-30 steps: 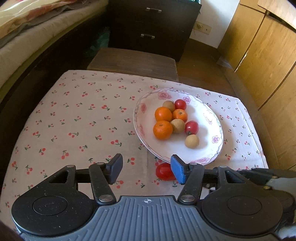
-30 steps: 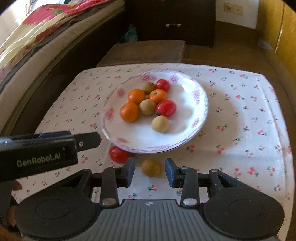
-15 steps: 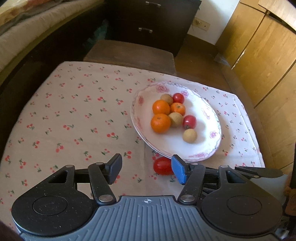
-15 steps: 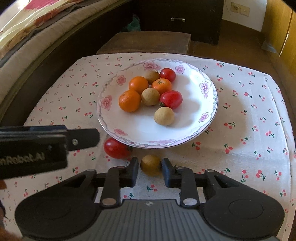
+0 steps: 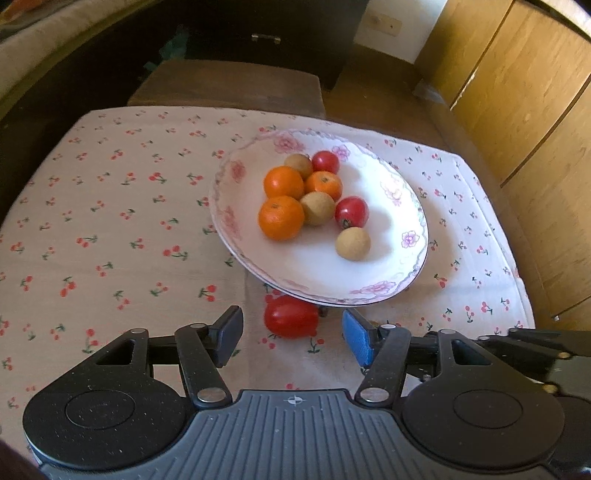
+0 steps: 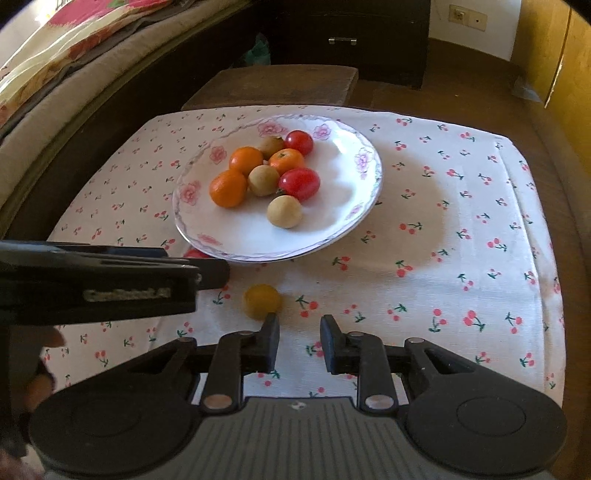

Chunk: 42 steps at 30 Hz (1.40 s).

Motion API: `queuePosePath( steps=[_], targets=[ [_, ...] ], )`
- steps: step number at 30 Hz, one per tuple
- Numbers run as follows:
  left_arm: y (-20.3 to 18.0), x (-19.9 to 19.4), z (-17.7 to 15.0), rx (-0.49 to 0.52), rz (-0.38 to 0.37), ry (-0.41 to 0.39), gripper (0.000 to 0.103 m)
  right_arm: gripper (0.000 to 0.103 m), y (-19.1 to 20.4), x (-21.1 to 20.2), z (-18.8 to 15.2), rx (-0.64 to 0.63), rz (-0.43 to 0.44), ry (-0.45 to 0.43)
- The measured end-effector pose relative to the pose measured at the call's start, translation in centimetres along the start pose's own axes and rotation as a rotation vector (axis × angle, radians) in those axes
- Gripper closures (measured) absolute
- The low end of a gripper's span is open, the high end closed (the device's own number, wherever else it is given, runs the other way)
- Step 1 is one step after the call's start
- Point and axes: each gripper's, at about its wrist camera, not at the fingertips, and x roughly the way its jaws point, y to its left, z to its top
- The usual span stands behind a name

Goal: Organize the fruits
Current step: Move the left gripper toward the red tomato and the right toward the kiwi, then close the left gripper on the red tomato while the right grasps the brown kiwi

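Note:
A white flowered plate (image 5: 402, 266) (image 6: 347, 218) holds several oranges, red tomatoes and brown round fruits. A loose red tomato (image 5: 291, 315) lies on the cloth just below the plate's near rim, between the open jaws of my left gripper (image 5: 293, 338). In the right wrist view this tomato (image 6: 194, 253) is mostly hidden by the left gripper's body (image 6: 99, 282). A loose yellow-brown fruit (image 6: 263, 301) lies on the cloth, just ahead and left of my right gripper (image 6: 299, 341), which is open and empty.
A cherry-print cloth (image 5: 110, 229) covers the table. A dark wooden stool (image 5: 229, 86) stands behind the table, a dark drawer cabinet (image 6: 351, 33) beyond it. A bed (image 6: 74, 55) runs along the left, wooden cupboards (image 5: 524, 92) on the right.
My left gripper has moved right and forward, so the loose tomato now sits between its jaws. My right gripper had closed in around the yellow-brown fruit, then opened and shifted right of it.

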Motion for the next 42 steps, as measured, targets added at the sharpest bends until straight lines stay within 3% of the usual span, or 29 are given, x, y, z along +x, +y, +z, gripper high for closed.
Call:
queuePosePath(
  steps=[7,8,9,17,28,36,42],
  targets=[
    [0.0,1.4,0.1,-0.009,0.007,0.015,0.042,0.077,-1.1,-0.1,0.1,0.037,0.008,-0.008],
    [-0.2,1.4,0.0,0.003,0.005,0.012,0.053,0.077,-1.1,-0.1,0.3,0.042,0.008,-0.004],
    [-0.2,1.3,-0.1,0.002,0.002,0.011,0.055,0.076,-1.2,-0.1,0.3,0.044,0.005,-0.005],
    [1.2,0.1,-0.4,-0.052,-0.008,0.018,0.057,0.072,-1.0,0.1,0.6,0.075,0.022,-0.003],
    [3.1,-2.5,-1.8,-0.045,0.011,0.010,0.057,0.068,-0.1,1.7,1.7,0.175,0.070,-0.005],
    [3.1,-1.9,-1.9,-0.037,0.011,0.029,0.056,0.069,1.9,3.0,1.8,0.052,0.011,0.000],
    [3.4,-1.3,-2.0,-0.054,0.019,0.040,0.052,0.077,3.1,2.4,0.9,-0.054,-0.023,0.006]
  ],
)
